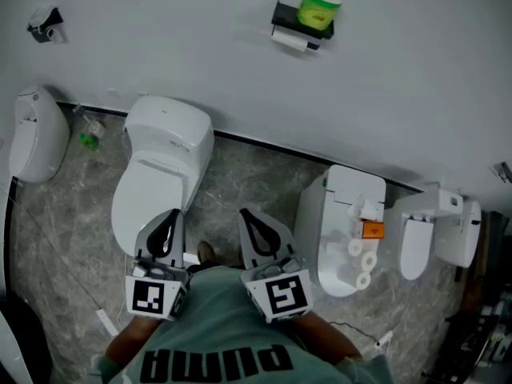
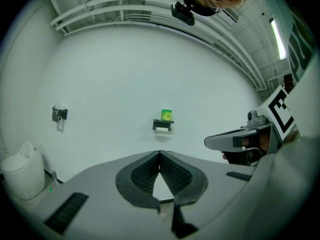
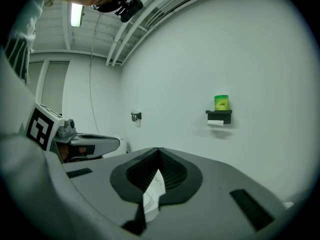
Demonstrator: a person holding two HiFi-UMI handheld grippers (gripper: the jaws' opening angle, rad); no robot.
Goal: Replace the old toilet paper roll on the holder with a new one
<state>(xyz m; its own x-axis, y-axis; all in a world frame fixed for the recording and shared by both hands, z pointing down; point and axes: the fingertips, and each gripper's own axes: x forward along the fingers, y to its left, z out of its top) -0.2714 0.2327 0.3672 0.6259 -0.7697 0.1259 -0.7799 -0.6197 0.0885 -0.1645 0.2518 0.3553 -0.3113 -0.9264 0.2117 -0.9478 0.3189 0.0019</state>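
The approach is judged to be the step in hand. The holder [image 1: 300,18] is mounted on the wall [image 1: 160,38] at about one o'clock in the head view, well apart from both tongs, which are carried near the body.

The left tongs [image 2: 159,153] are closed at the tips with nothing between them. The right tongs [image 3: 159,149] are closed too. A white slip [image 3: 152,191] is seen in the hollow behind their tips, and whether it is pinched cannot be told.

Both should be brought level to the holder and opened before the old roll [image 1: 290,42] is reached. That roll is white, thin-looking and hung under a black shelf, on which a green canister [image 1: 319,6] is stood and should not be knocked. Spare rolls [image 1: 362,264] are laid on a toilet [image 1: 340,214] at three o'clock.
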